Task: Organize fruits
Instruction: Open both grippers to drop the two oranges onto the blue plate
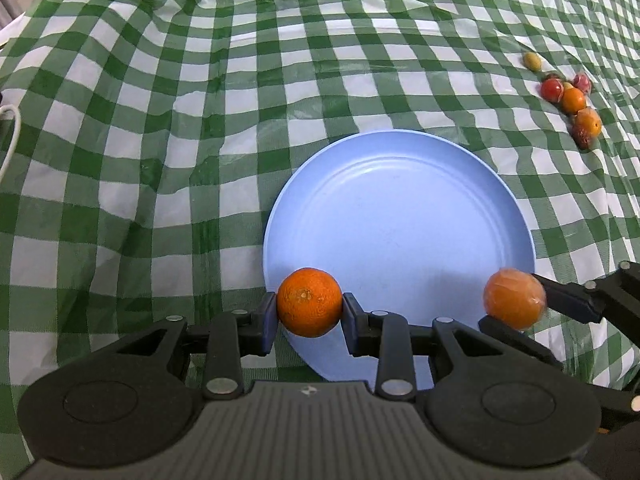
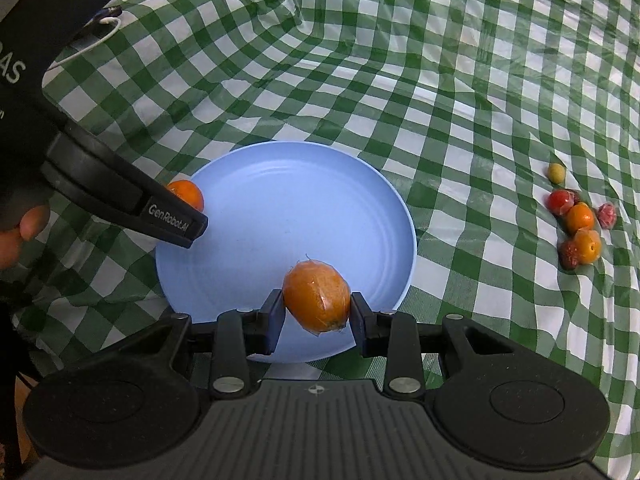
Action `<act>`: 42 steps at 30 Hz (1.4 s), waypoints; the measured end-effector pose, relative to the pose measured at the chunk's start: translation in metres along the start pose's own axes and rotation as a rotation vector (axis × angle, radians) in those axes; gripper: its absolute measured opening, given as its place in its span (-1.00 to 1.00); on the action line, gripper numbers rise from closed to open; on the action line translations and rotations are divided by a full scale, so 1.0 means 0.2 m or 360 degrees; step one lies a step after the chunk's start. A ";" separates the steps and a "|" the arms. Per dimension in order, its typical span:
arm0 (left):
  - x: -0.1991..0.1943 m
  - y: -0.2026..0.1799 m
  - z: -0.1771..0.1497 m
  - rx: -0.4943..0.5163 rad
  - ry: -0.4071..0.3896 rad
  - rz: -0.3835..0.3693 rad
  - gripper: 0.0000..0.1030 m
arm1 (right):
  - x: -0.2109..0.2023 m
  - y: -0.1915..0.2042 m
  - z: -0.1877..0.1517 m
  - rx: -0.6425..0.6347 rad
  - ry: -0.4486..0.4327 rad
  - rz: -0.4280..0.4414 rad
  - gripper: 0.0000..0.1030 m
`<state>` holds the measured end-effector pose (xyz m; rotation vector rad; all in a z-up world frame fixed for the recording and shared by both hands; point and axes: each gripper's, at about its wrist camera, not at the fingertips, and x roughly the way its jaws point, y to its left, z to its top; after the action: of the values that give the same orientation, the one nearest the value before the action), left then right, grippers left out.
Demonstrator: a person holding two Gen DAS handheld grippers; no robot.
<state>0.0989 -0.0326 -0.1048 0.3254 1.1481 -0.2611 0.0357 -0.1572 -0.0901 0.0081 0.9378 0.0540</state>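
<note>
Oranges pinched, bare (image 1: 309, 302) in left gripper (image 1: 309, 312), wrapped (image 2: 317, 297) in right gripper (image 2: 318, 312); lower gently onto plate (image 1: 400, 216), apart; release slowly.

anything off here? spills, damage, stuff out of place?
One oddity: the orange in the right gripper is wrapped in clear film, while the left gripper's orange is bare. The tablecloth is wrinkled. No spills or damage; the blue plate sits flat.
</note>
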 end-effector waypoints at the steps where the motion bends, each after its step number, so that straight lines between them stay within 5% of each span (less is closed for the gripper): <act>1: 0.00 0.00 0.00 0.0001 -0.0009 -0.0016 0.02 | 0.01 0.00 0.00 -0.0003 0.0004 0.0005 -0.27; 2: -0.01 0.01 0.00 -0.0006 -0.0031 -0.0032 0.50 | 0.01 0.00 0.01 -0.0003 0.0008 0.0006 -0.27; 4: -0.06 0.01 0.00 -0.0035 -0.0105 -0.0021 1.00 | 0.01 0.01 0.02 -0.0001 0.0010 0.0005 0.08; 7: -0.14 0.02 -0.02 -0.0030 -0.0166 -0.0016 0.99 | -0.05 0.01 0.03 0.0005 -0.0023 -0.0016 0.58; 13: -0.28 0.03 -0.18 -0.0054 -0.0133 -0.0011 0.99 | -0.24 0.00 -0.03 0.0077 -0.0022 -0.0004 0.89; 22: -0.51 0.05 -0.42 -0.0135 -0.0194 0.0074 0.99 | -0.46 0.08 -0.17 0.0127 -0.0075 -0.0013 0.93; 42: -0.79 -0.05 -0.53 -0.0087 -0.0403 0.0151 0.99 | -0.78 0.16 -0.25 0.0047 -0.0351 -0.0056 0.98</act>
<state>-0.0559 0.0036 -0.0001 0.2886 0.8863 -0.1812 -0.0989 -0.1346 0.0067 0.0241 0.7181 0.0063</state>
